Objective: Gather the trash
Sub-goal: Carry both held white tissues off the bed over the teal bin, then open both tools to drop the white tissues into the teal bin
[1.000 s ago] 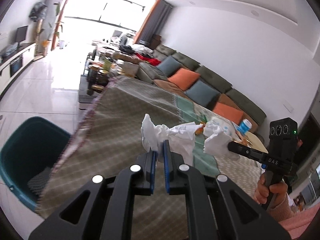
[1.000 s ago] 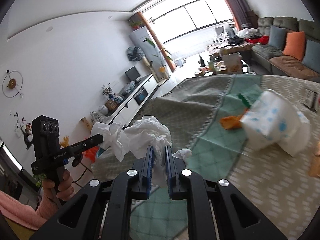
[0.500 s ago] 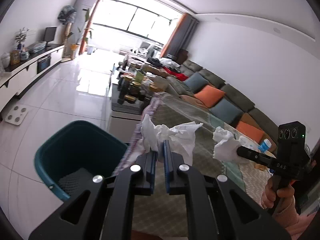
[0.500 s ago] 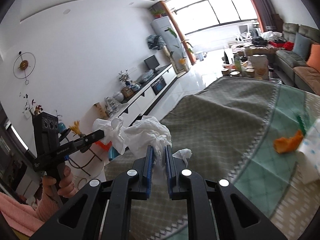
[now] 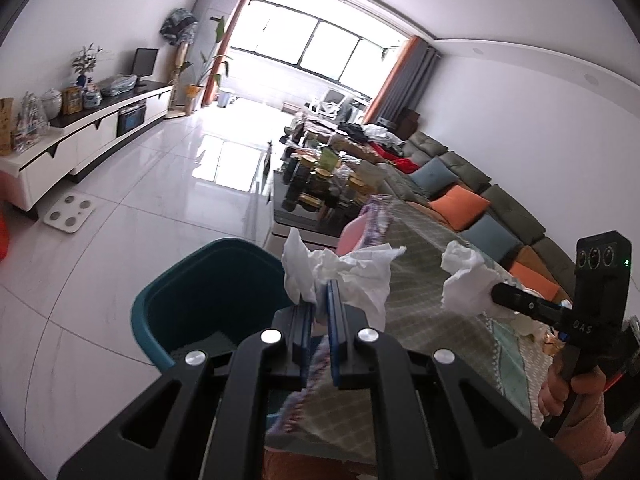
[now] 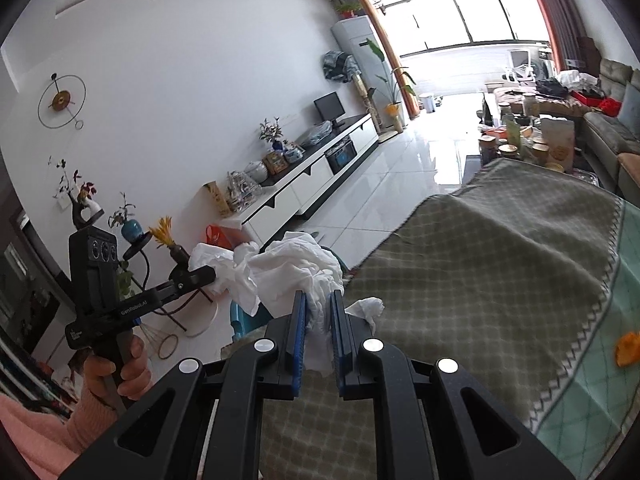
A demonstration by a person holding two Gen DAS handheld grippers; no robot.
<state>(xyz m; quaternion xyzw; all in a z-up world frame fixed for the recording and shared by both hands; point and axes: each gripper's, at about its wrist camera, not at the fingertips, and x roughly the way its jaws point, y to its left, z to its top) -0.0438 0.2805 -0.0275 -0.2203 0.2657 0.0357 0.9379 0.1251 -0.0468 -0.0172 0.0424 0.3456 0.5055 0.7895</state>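
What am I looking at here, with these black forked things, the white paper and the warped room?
There is no robot arm. A person holds a hand-held pair of tongs in each hand, and each pair carries a wide-angle camera looking forward along its two fingers, which bends the room.

In the left camera's picture, the left tongs are shut on a crumpled tissue, above a teal bin on the floor. The other tongs show at the right edge.

In the right camera's picture, the right tongs are shut on a second crumpled tissue, over a table under a checked cloth. An orange scrap lies on it.

The job is collecting trash.
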